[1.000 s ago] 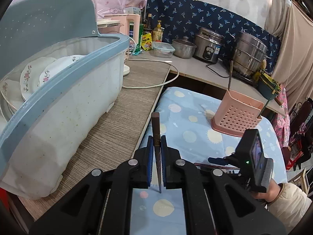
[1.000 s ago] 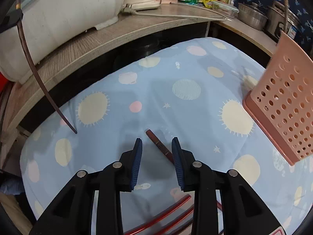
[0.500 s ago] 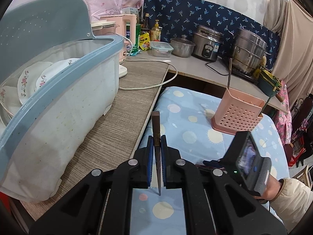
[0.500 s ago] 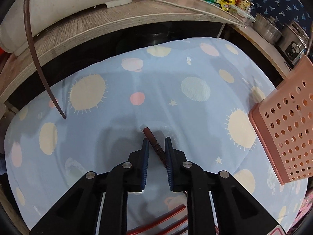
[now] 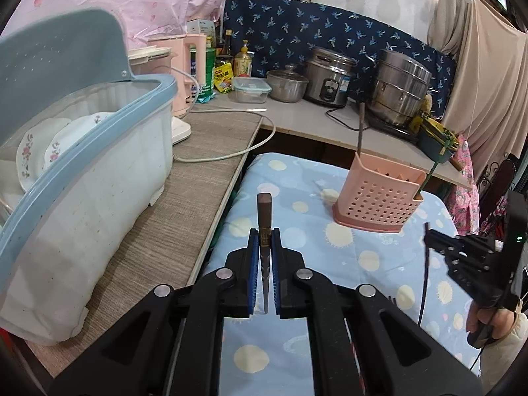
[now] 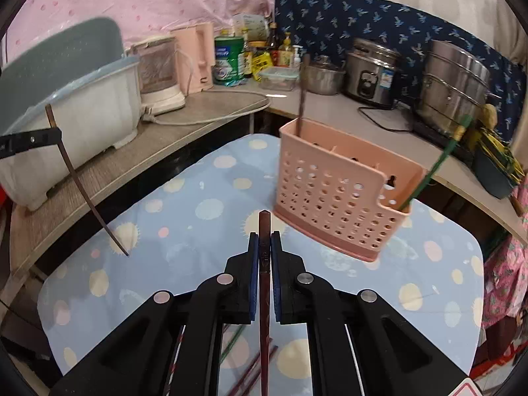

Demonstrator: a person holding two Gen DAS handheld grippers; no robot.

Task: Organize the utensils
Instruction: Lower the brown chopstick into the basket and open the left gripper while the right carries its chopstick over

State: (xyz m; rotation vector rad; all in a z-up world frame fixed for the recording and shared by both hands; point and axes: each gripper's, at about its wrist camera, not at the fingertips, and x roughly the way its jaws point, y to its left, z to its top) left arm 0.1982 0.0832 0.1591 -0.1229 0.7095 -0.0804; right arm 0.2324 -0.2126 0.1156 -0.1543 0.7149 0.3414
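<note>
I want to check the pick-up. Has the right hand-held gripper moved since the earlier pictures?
Yes. The right hand-held gripper, shut on a dark chopstick, has lifted off the blue cloth and now faces the pink holder.

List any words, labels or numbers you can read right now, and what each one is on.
No text can be read in either view.
Green can: white label print, blurred.
Yellow packet: print too small to read.
Rice cooker: blue sticker, unreadable.
</note>
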